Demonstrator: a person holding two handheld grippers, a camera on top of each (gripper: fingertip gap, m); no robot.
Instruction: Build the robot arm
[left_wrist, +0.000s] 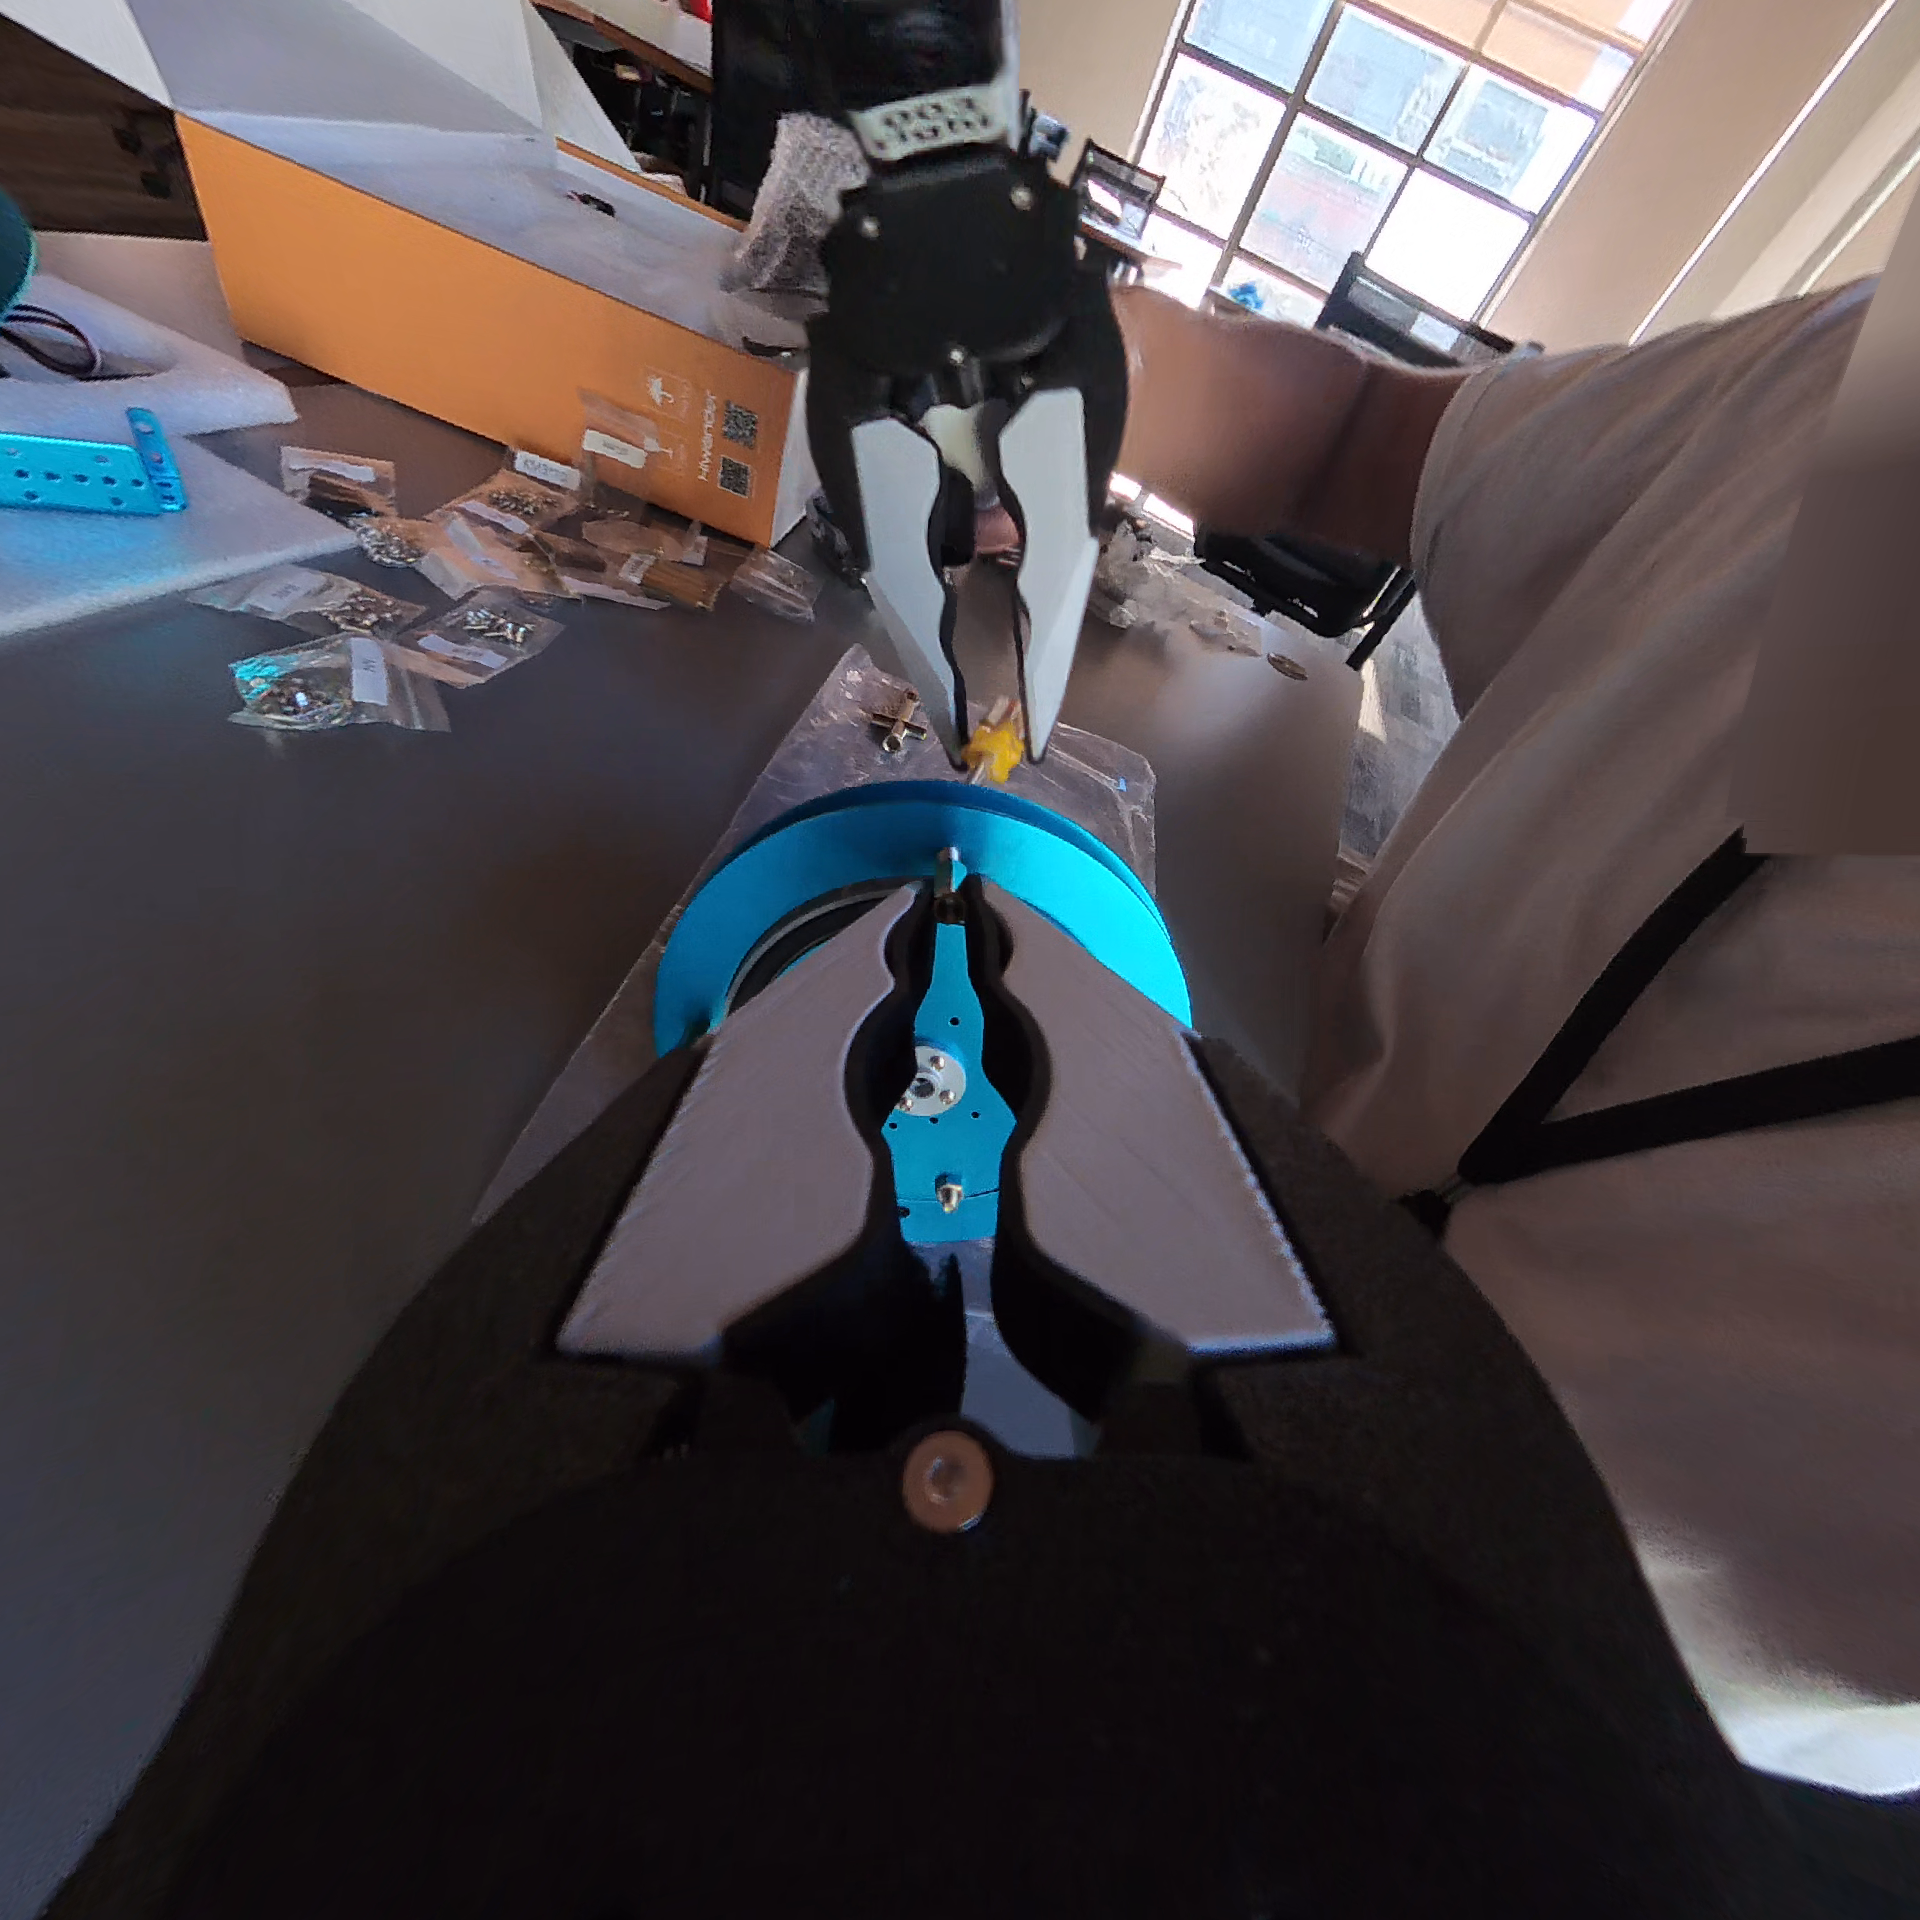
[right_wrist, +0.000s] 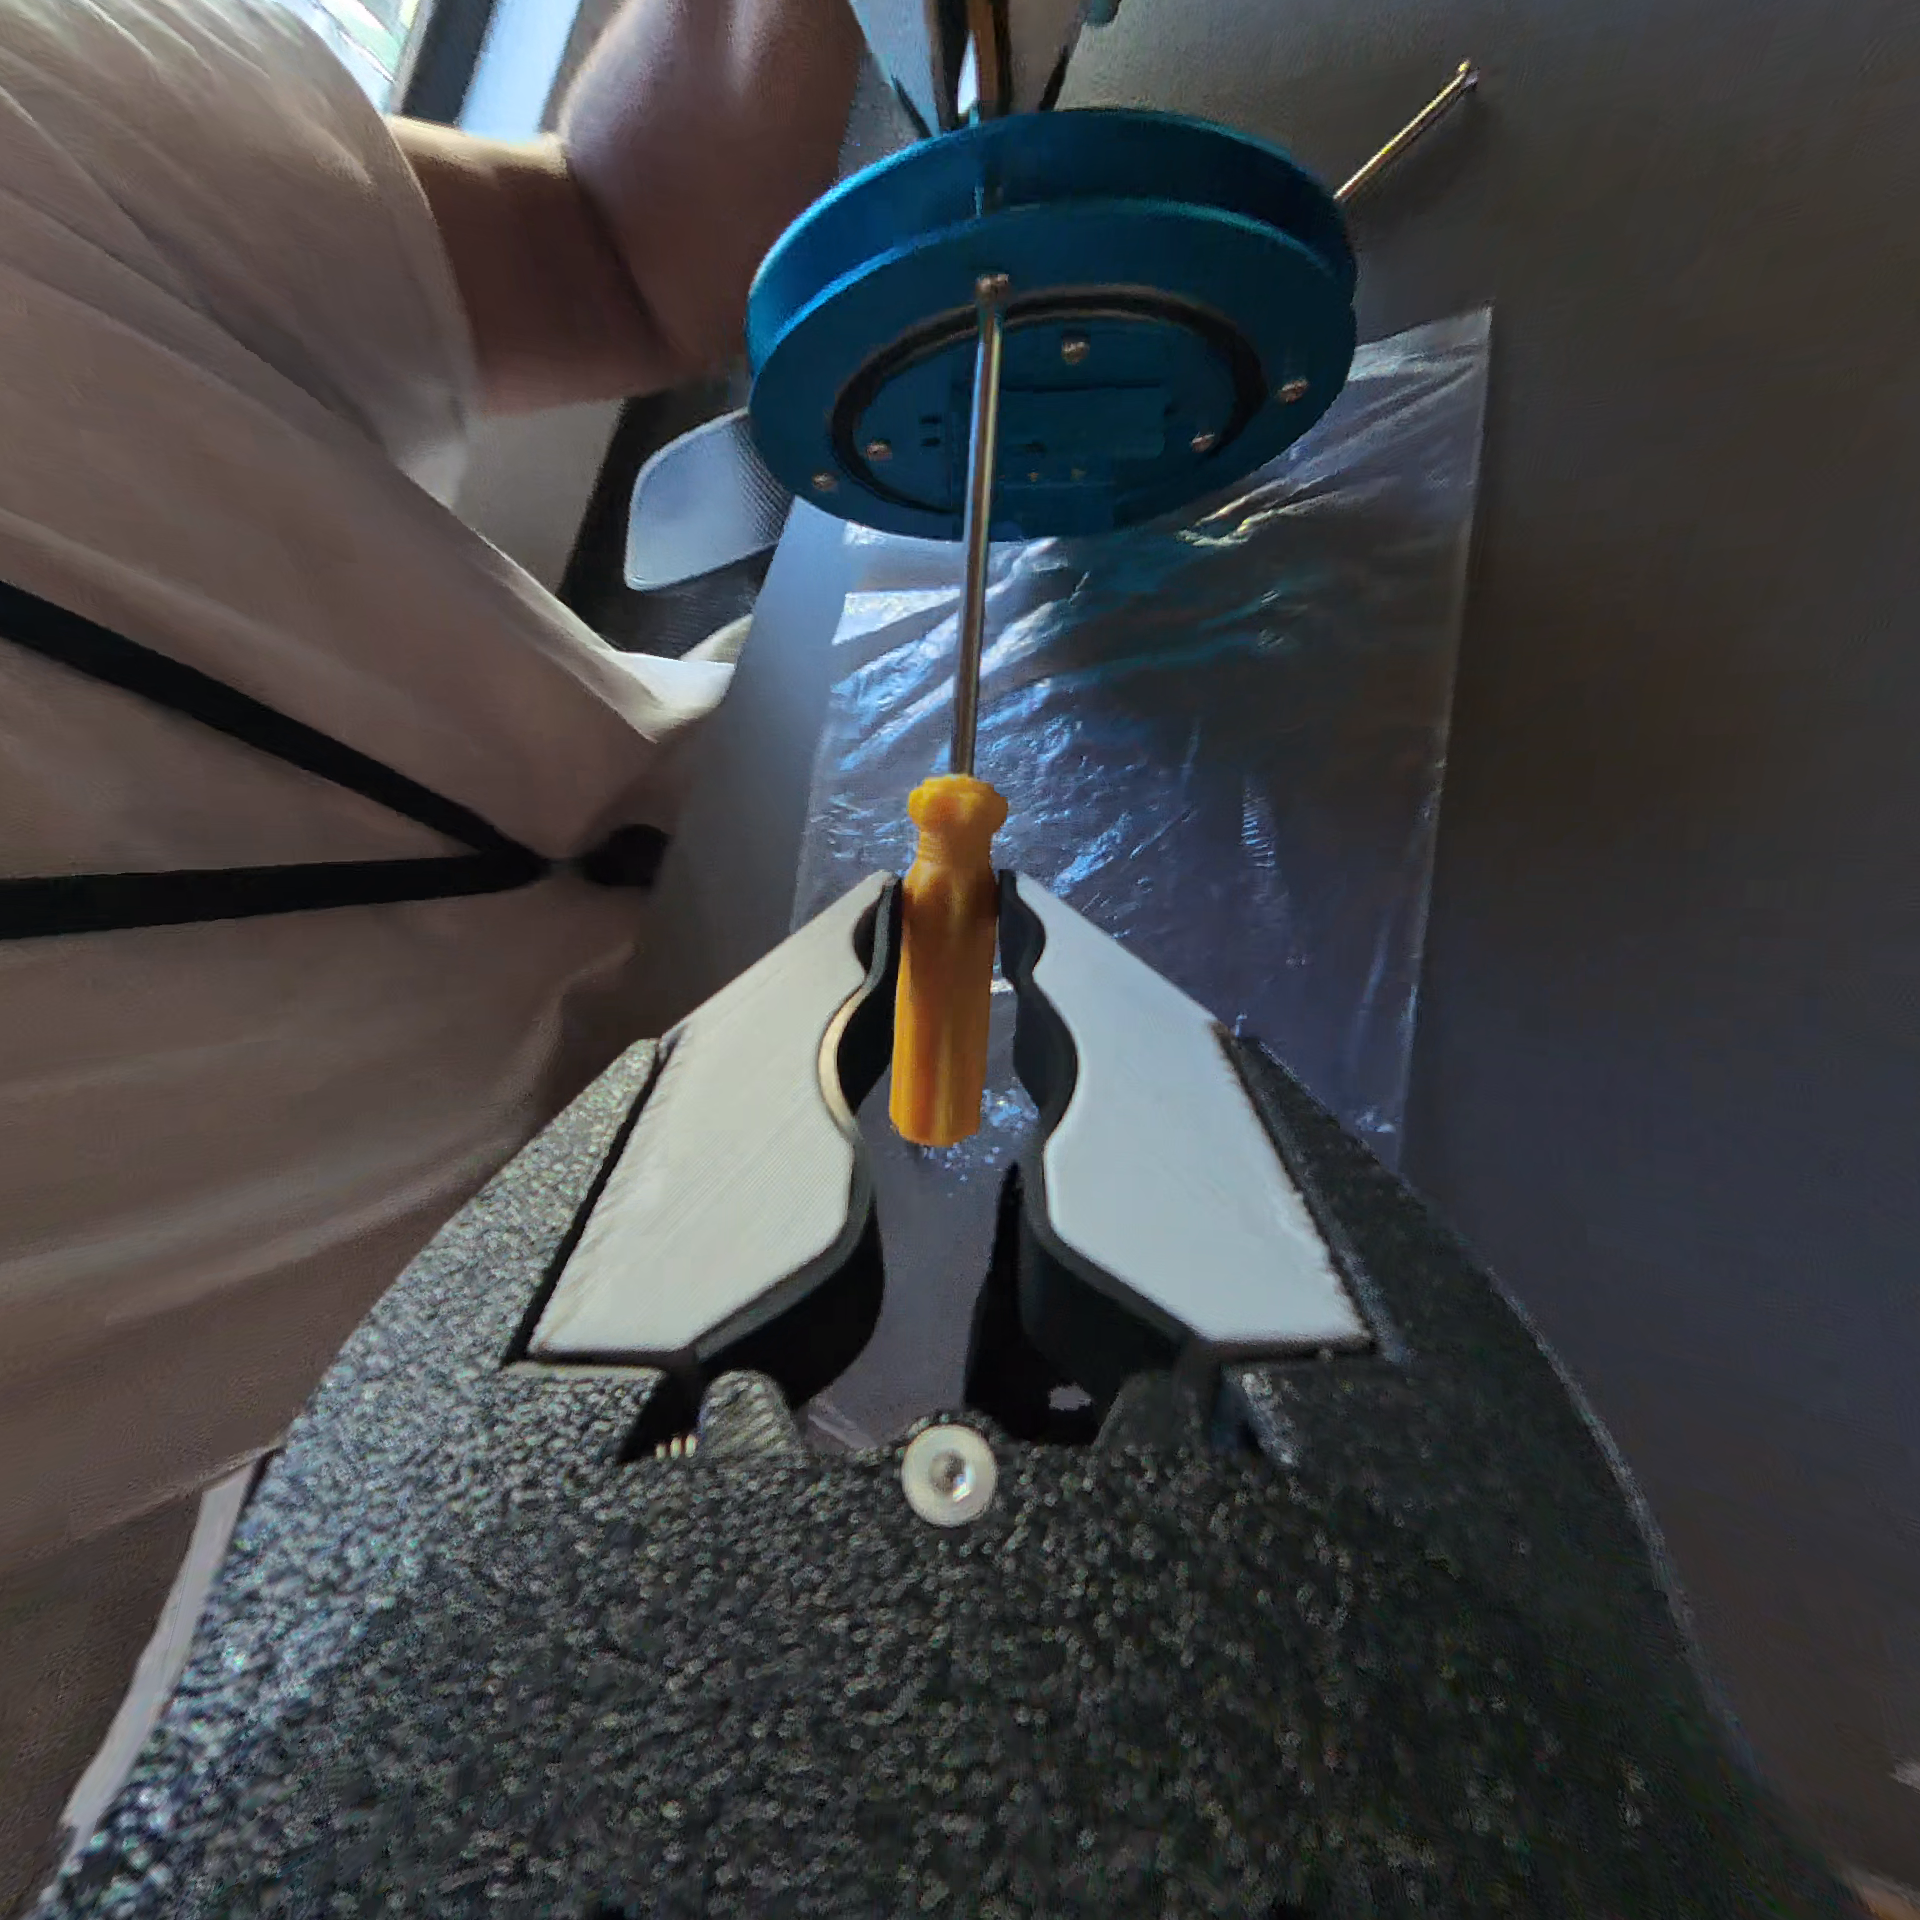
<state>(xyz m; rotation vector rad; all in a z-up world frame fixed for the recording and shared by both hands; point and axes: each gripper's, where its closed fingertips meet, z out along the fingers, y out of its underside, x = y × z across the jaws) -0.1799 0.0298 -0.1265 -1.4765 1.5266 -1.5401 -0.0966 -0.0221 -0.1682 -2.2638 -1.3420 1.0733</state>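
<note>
A blue round metal disc assembly (left_wrist: 831, 862) stands on edge on a clear plastic bag (left_wrist: 1091, 769) on the dark table. My left gripper (left_wrist: 951, 904) is shut on its blue inner bracket, with a small post at the fingertips. My right gripper (right_wrist: 945, 894) is shut on the handle of a yellow screwdriver (right_wrist: 940, 987). The thin shaft runs forward and its tip sits on a screw in the face of the disc assembly (right_wrist: 1143, 208). In the left wrist view the right gripper (left_wrist: 997, 727) points down just behind the disc, the yellow screwdriver (left_wrist: 987, 746) between its tips.
An orange and white box (left_wrist: 468, 291), several small bags of screws (left_wrist: 416, 613), a blue perforated bracket (left_wrist: 83, 478) and a small cross-shaped metal key (left_wrist: 902, 717) lie on the table. A thin metal rod (right_wrist: 1403, 135) lies beyond the disc. A person in a beige shirt (left_wrist: 1610, 831) is close by. Spacing between my two grippers at the tips: around 11 centimeters.
</note>
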